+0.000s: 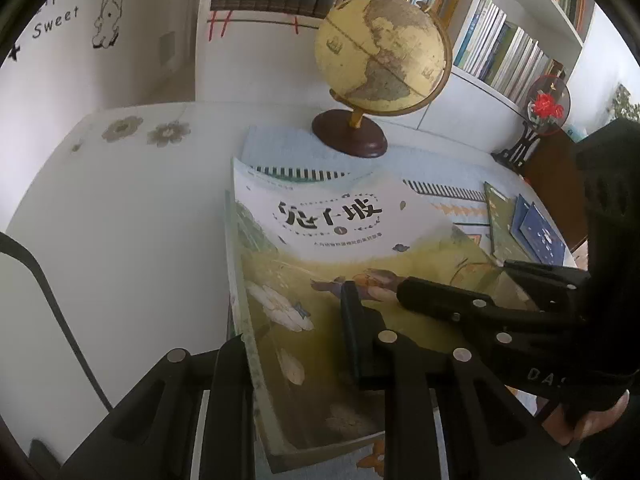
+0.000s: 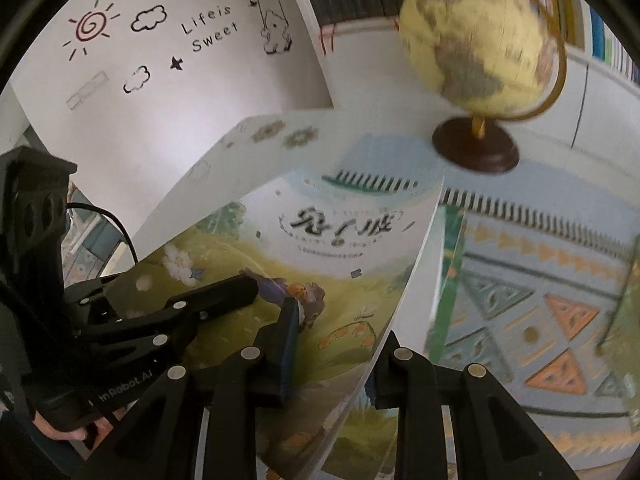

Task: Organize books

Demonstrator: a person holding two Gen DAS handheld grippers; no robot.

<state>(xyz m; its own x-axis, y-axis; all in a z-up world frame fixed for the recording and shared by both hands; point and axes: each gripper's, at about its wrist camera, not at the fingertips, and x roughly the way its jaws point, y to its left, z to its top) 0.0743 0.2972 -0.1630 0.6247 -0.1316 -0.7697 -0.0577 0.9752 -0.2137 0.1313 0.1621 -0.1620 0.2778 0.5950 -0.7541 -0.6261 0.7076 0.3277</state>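
You are carrying one large picture book [image 1: 320, 264] between both tools, low over the table [image 1: 120, 208]. Your left gripper [image 1: 296, 352] is clamped on the book's left edge at about 6 o'clock in its own view, one finger under the cover and one on top. Your right gripper [image 2: 332, 352] pinches the opposite edge, also near 6 o'clock in its view, with the page block passing between its fingers. In the left view the right tool comes in from 3 o'clock across the cover, a hand [image 1: 592, 420] behind it.

The globe [image 1: 380, 52] stands at 12 to 1 o'clock, just beyond the book's far edge, on a patterned mat [image 2: 540, 280]. More books [image 1: 524, 228] lie at about 3 o'clock on that mat, well apart from your grip.

Here is what I judge could go wrong:

- The far edge could catch the globe's base and tip it if you push forward.
- The book bows between the two grips, so if your hands drift closer or apart, the cover may buckle or an edge may slide out.
- Each grip bites only a narrow strip, so a sudden stop could shake one side free.
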